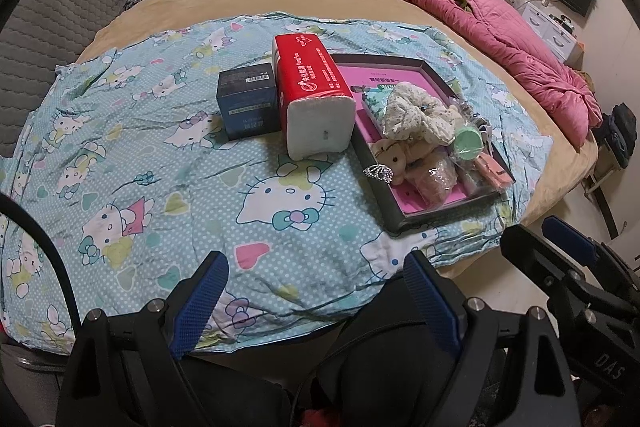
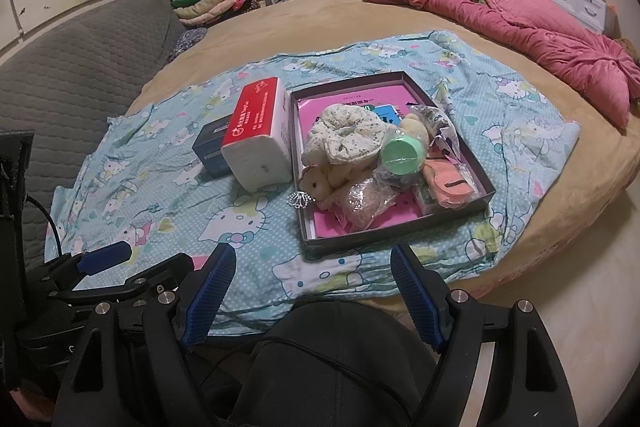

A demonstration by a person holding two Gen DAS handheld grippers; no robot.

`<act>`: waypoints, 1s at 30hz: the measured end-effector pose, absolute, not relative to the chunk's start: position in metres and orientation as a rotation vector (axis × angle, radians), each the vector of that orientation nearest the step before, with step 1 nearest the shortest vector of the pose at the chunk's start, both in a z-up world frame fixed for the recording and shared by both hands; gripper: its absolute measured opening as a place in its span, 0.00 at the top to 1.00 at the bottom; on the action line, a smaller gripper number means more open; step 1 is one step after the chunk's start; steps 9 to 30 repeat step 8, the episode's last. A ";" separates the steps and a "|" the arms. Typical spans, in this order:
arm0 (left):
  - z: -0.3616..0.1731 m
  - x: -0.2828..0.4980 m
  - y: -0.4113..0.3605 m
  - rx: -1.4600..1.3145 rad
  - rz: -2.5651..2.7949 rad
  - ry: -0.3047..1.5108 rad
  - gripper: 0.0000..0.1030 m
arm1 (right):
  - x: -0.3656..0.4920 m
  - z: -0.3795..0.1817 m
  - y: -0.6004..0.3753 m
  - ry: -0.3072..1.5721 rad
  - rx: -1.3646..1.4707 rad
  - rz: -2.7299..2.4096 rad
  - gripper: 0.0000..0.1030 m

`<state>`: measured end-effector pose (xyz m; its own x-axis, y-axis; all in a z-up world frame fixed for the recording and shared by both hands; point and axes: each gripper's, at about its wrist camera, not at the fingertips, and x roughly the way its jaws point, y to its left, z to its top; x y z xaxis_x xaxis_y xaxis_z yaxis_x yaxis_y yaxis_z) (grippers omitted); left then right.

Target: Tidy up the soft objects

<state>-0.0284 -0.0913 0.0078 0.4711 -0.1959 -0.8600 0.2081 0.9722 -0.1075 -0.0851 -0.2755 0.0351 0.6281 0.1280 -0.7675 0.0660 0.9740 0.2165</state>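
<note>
**Operator:** Inside the tray (image 2: pixel 486 197), what is the present load?

**Technician:** Soft items are piled together in the tray: a floral scrunchie (image 2: pixel 346 139) toward the tray's far side, a small plush toy (image 2: pixel 316 183) at its left rim, a bagged pink item (image 2: pixel 362 203) toward its near edge, and a peach pouch (image 2: pixel 448 187) in its right near corner. A green round container (image 2: pixel 400 153) in clear wrap sits in the middle of the tray. A small tiara (image 2: pixel 299 201) lies just outside the tray's left rim, touching or nearly touching it. A tissue pack (image 2: pixel 260 135) stands just left of the tray; a dark box (image 2: pixel 210 147) stands left of that.

**Operator:** Gripper status?

**Technician:** Left gripper (image 1: pixel 316 301) is released, fingers spread, holding nothing. Right gripper (image 2: pixel 312 291) is likewise spread wide and empty. Both hover at the bed's near edge, well short of the tray.

**Operator:** Stage of work?

**Technician:** Undetermined. A full tray fits either items gathered in, or a heap awaiting sorting.

**Operator:** Handling guidance?

**Technician:** My judgement:
1. Grasp fabric at its thickest fold; thin edges slip.
2. Close gently; soft goods compress and may spring free.
3. Lift one item clear; piled pieces and wrapping may snag neighbours.
4. Steady the tray with the free gripper, as the bedding gives underneath.
</note>
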 end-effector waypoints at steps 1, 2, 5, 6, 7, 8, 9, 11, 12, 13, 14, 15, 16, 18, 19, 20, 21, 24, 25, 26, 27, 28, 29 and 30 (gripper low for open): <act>0.008 -0.028 -0.091 0.013 -0.247 1.053 0.14 | -0.085 0.035 -0.275 0.893 0.232 0.035 0.22; 0.008 -0.028 -0.091 0.013 -0.247 1.053 0.14 | -0.085 0.035 -0.275 0.893 0.231 0.035 0.22; 0.008 -0.029 -0.091 0.012 -0.248 1.042 0.14 | -0.085 0.036 -0.275 0.891 0.227 0.034 0.22; 0.008 -0.029 -0.091 0.017 -0.246 1.036 0.14 | -0.085 0.037 -0.275 0.888 0.224 0.033 0.22; 0.008 -0.029 -0.091 0.022 -0.241 1.029 0.14 | -0.085 0.038 -0.274 0.886 0.221 0.033 0.22; 0.008 -0.029 -0.091 0.024 -0.235 1.023 0.14 | -0.085 0.038 -0.274 0.885 0.219 0.032 0.22; 0.008 -0.029 -0.091 0.024 -0.235 1.023 0.14 | -0.085 0.038 -0.274 0.885 0.219 0.032 0.22; 0.008 -0.029 -0.091 0.024 -0.235 1.023 0.14 | -0.085 0.038 -0.274 0.885 0.219 0.032 0.22; 0.008 -0.029 -0.091 0.024 -0.235 1.023 0.14 | -0.085 0.038 -0.274 0.885 0.219 0.032 0.22; 0.008 -0.029 -0.091 0.024 -0.235 1.023 0.14 | -0.085 0.038 -0.274 0.885 0.219 0.032 0.22; 0.008 -0.029 -0.091 0.024 -0.235 1.023 0.14 | -0.085 0.038 -0.274 0.885 0.219 0.032 0.22; 0.008 -0.029 -0.091 0.024 -0.235 1.023 0.14 | -0.085 0.038 -0.274 0.885 0.219 0.032 0.22; 0.008 -0.029 -0.091 0.024 -0.235 1.023 0.14 | -0.085 0.038 -0.274 0.885 0.219 0.032 0.22; 0.008 -0.029 -0.091 0.024 -0.235 1.023 0.14 | -0.085 0.038 -0.274 0.885 0.219 0.032 0.22; 0.008 -0.029 -0.091 0.024 -0.235 1.023 0.14 | -0.085 0.038 -0.274 0.885 0.219 0.032 0.22; 0.008 -0.029 -0.091 0.024 -0.235 1.023 0.14 | -0.085 0.038 -0.274 0.885 0.219 0.032 0.22; 0.008 -0.029 -0.091 0.024 -0.235 1.023 0.14 | -0.085 0.038 -0.274 0.885 0.219 0.032 0.22; 0.008 -0.029 -0.091 0.024 -0.235 1.023 0.14 | -0.085 0.038 -0.274 0.885 0.219 0.032 0.22; 0.008 -0.029 -0.091 0.024 -0.235 1.023 0.14 | -0.085 0.038 -0.274 0.885 0.219 0.032 0.22; 0.008 -0.029 -0.091 0.024 -0.235 1.023 0.14 | -0.085 0.038 -0.274 0.885 0.219 0.032 0.22; 0.008 -0.029 -0.091 0.024 -0.235 1.023 0.14 | -0.085 0.038 -0.274 0.885 0.219 0.032 0.22; 0.008 -0.029 -0.091 0.024 -0.235 1.023 0.14 | -0.085 0.038 -0.274 0.885 0.219 0.032 0.22; 0.008 -0.029 -0.091 0.024 -0.235 1.023 0.14 | -0.085 0.038 -0.274 0.885 0.219 0.032 0.22; 0.008 -0.029 -0.091 0.024 -0.235 1.023 0.14 | -0.085 0.038 -0.274 0.885 0.219 0.032 0.22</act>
